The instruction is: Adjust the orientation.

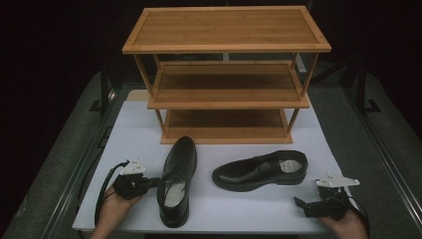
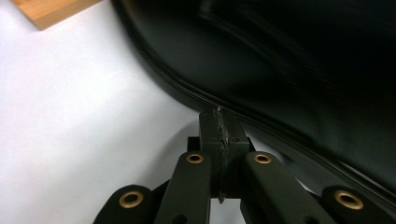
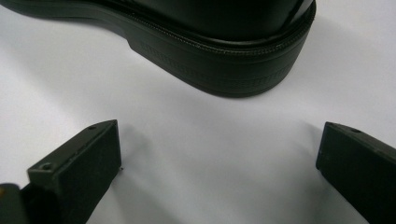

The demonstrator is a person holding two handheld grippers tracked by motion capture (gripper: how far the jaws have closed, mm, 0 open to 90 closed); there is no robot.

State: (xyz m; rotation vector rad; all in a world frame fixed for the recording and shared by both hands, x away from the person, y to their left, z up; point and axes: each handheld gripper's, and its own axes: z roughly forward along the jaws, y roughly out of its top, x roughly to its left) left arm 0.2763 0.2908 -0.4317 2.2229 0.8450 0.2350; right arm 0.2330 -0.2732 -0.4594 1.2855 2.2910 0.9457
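Two black leather shoes lie on the white table. The left shoe points its toe toward the rack, and the right shoe lies crosswise with its heel to the right. My left gripper is shut with nothing between the jaws. Its tips are against the sole edge of the left shoe. Near the right front corner my right gripper stands open. In its own view the right gripper has bare table between its jaws, a short way from the right shoe's heel.
A three-tier wooden shoe rack stands at the back of the table, its shelves bare. A corner of its base appears in the left gripper view. Dark floor and metal rails flank the table.
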